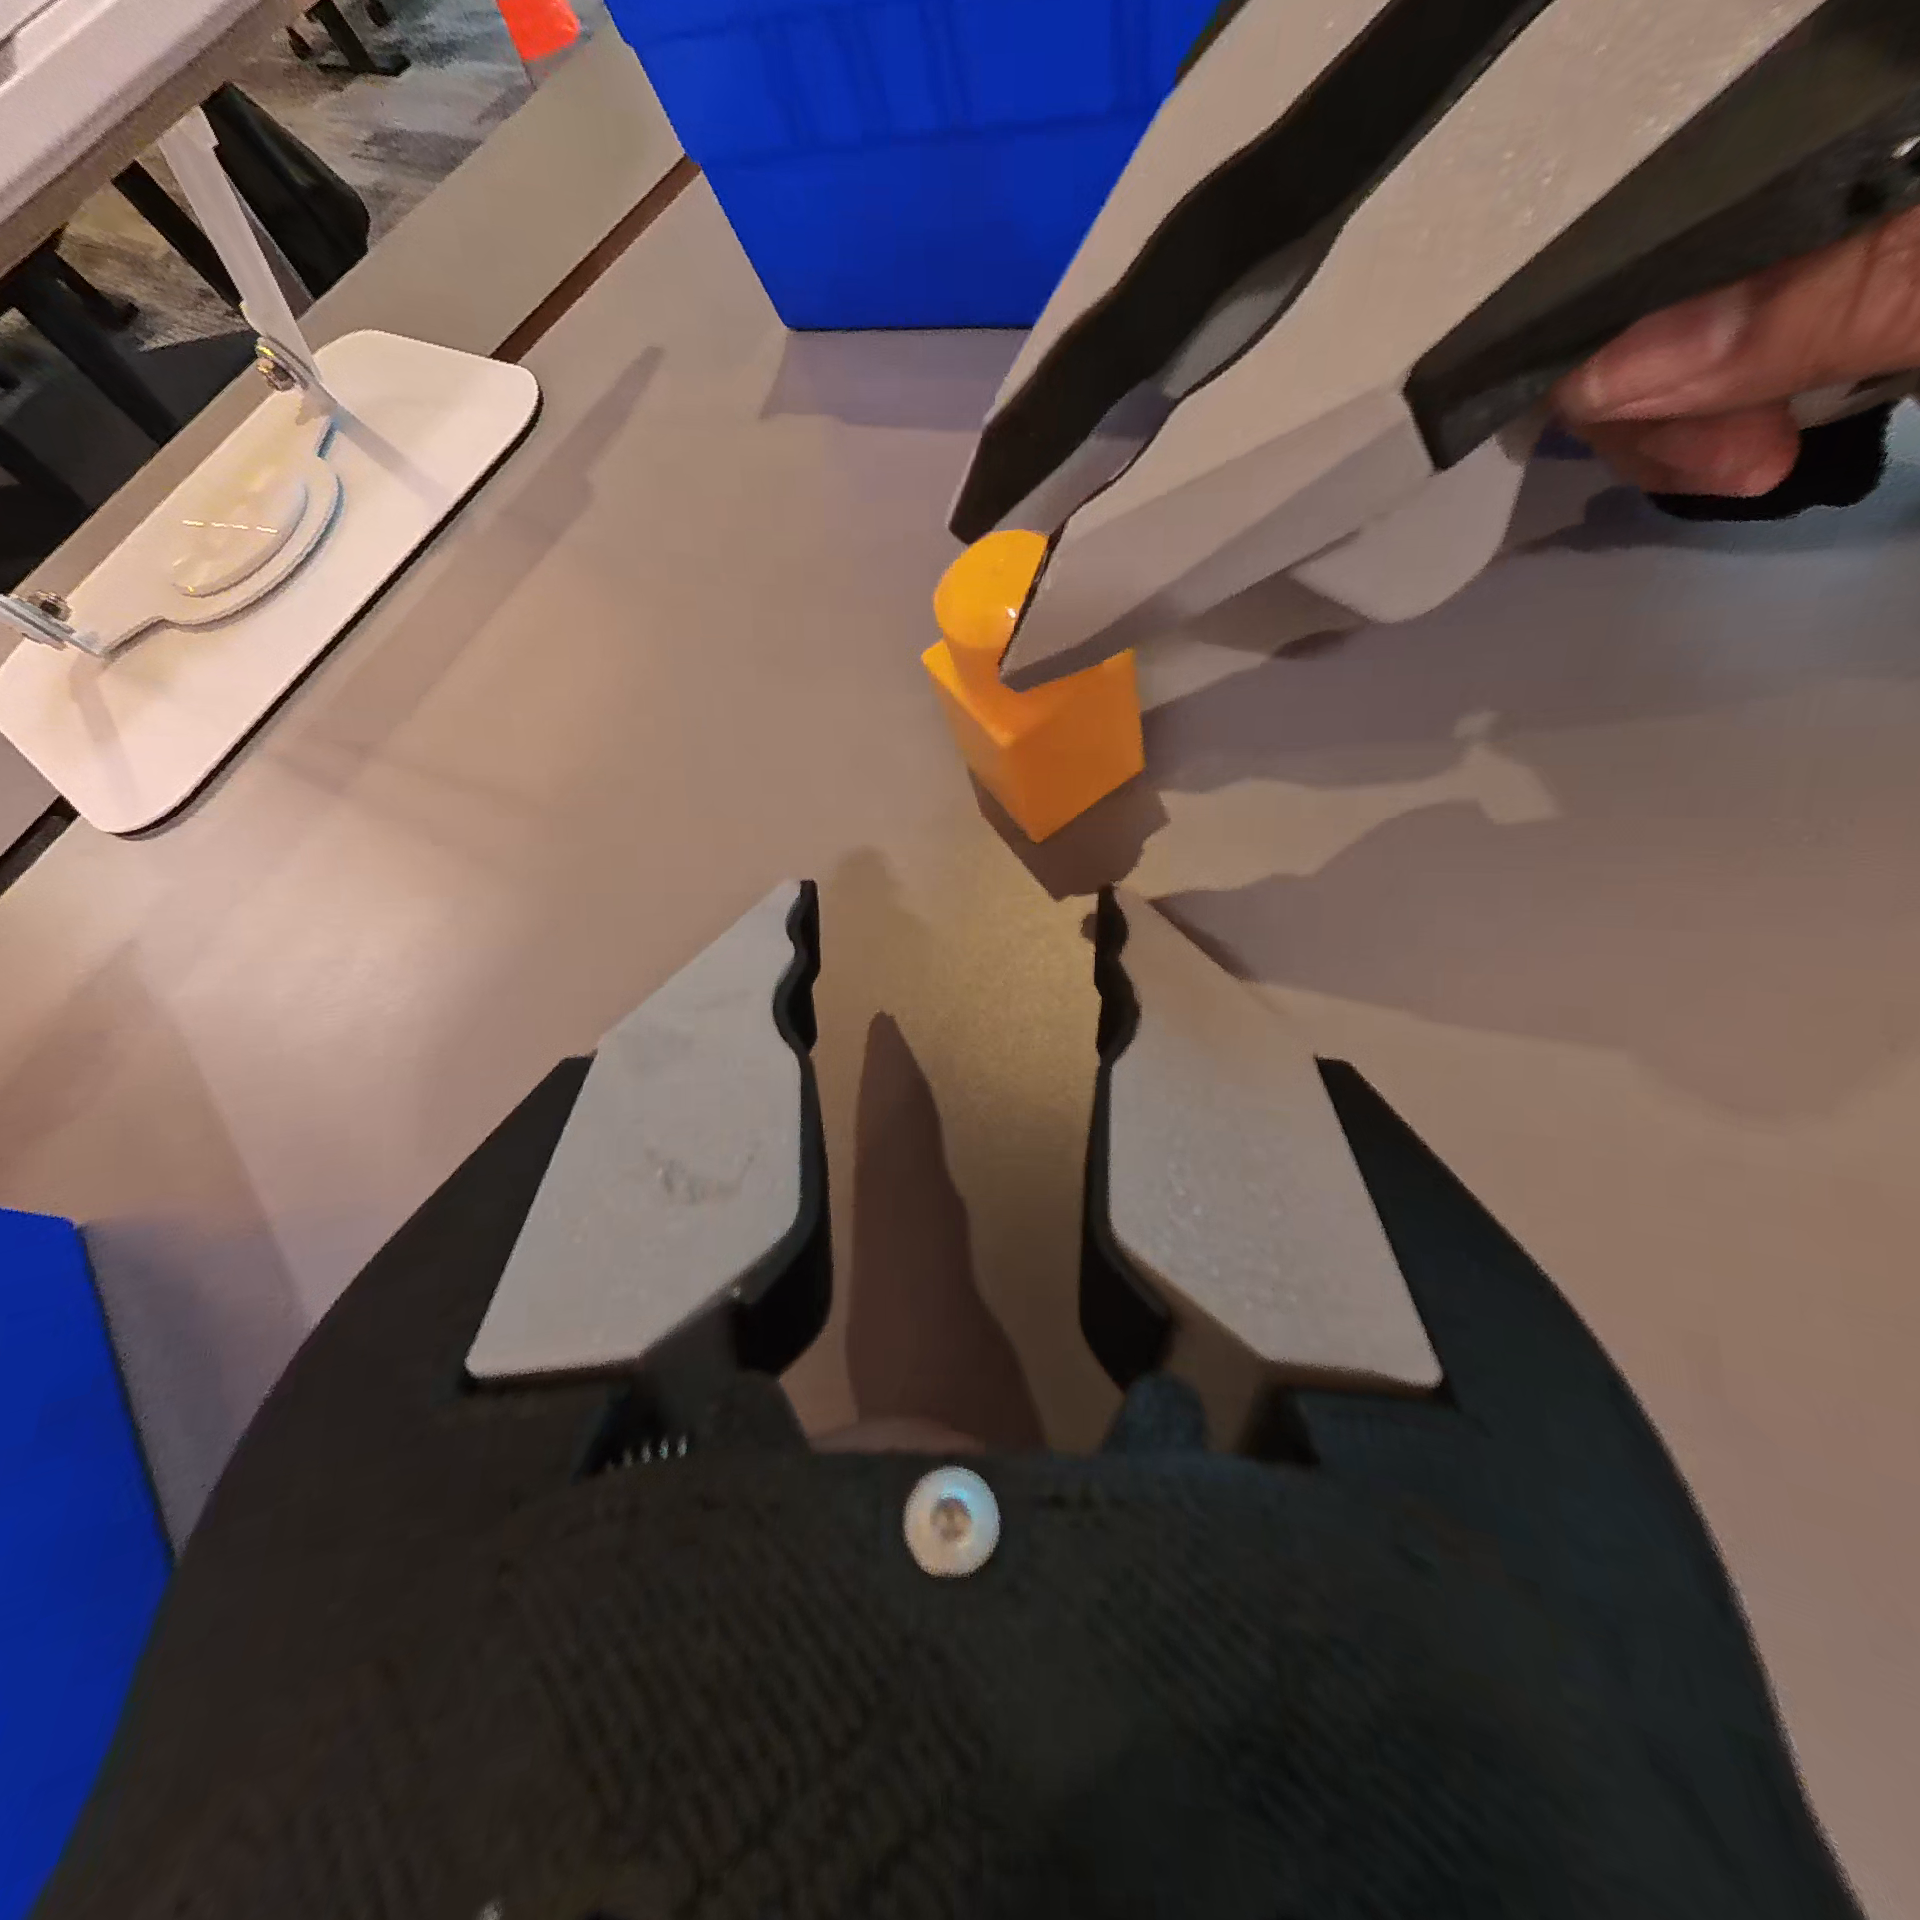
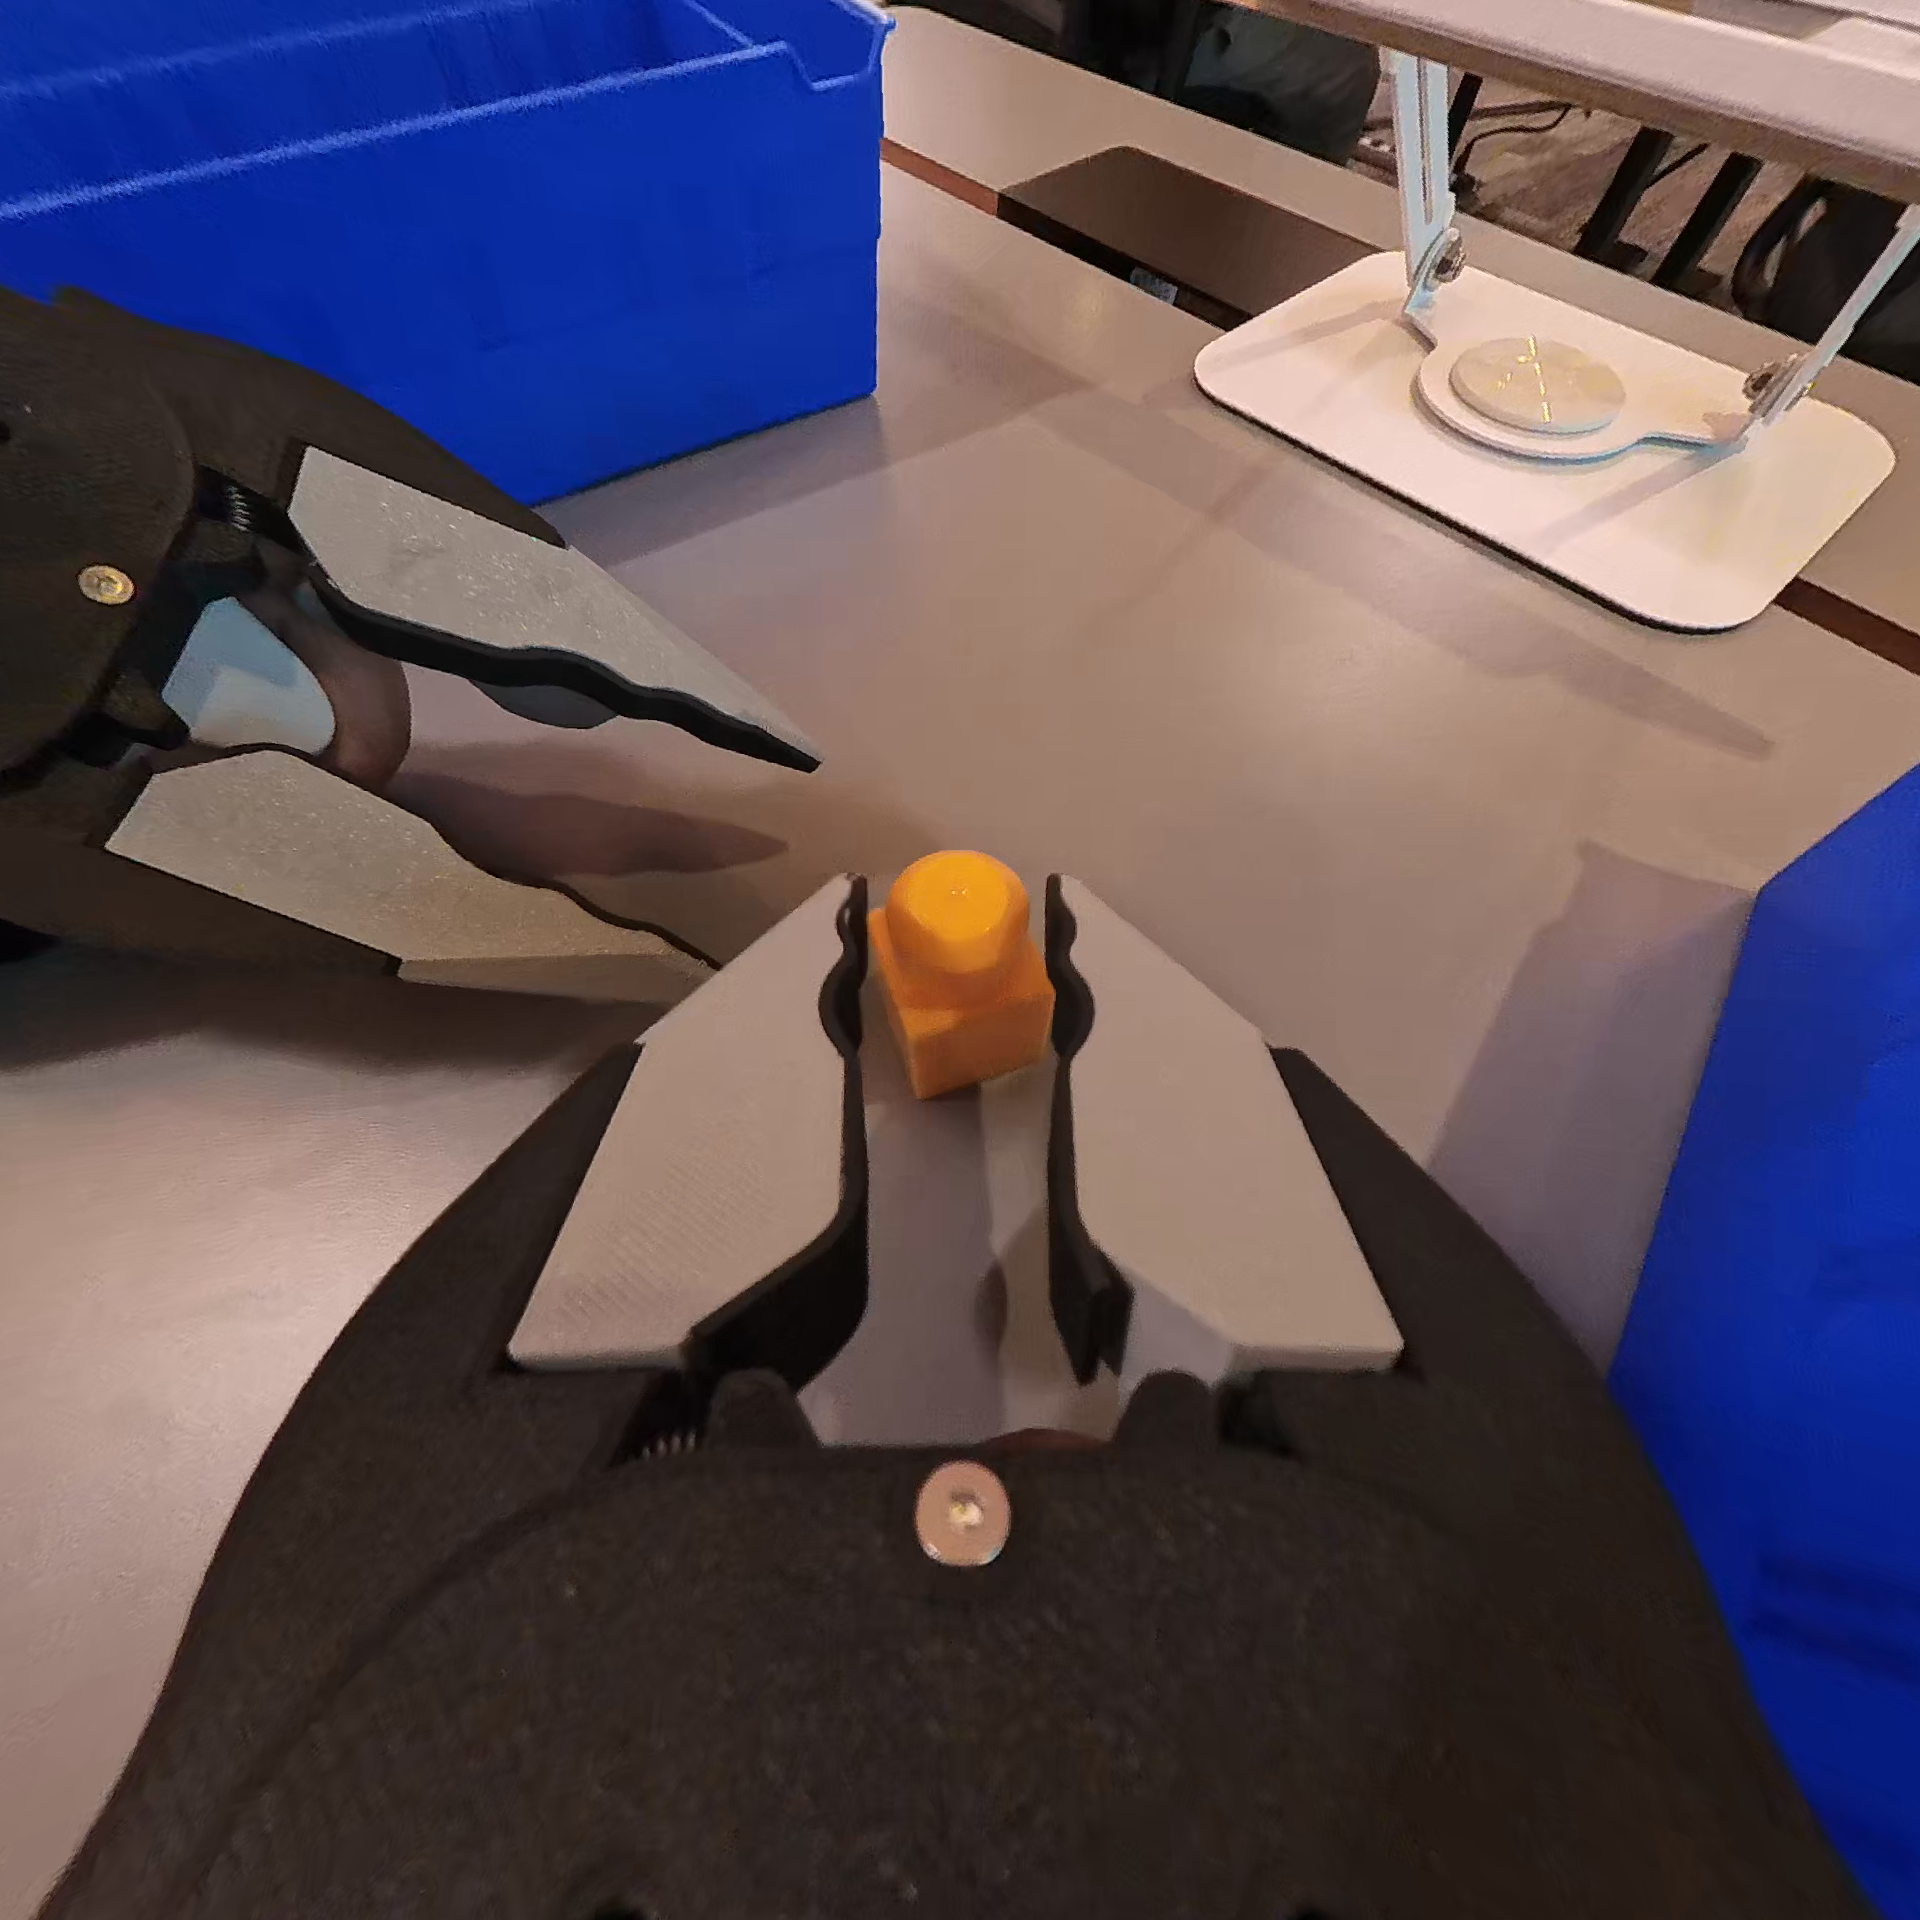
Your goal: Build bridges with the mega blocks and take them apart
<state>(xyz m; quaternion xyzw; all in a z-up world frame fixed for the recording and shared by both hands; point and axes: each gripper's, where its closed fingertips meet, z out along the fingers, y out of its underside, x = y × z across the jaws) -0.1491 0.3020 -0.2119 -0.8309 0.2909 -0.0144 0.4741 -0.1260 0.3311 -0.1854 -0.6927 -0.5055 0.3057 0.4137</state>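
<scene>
From my left wrist, my left hand-held gripper [image 1: 956,935] hung released over the bare desk [image 1: 520,831], nothing between its pads. Just ahead the orange block [image 1: 1039,748] stood upright on the desk, my right hand-held gripper [image 1: 1013,613] down over its stud. A blue bin [image 1: 894,166] stood behind, a white stand [image 1: 260,582] to the left.

From my right wrist, the block [image 2: 961,997] sat between my right hand-held gripper's [image 2: 954,914] fingers, the right pad against its side, the left one very close; I couldn't tell if it pressed. My left hand-held gripper [image 2: 764,862] gaped nearby.
</scene>
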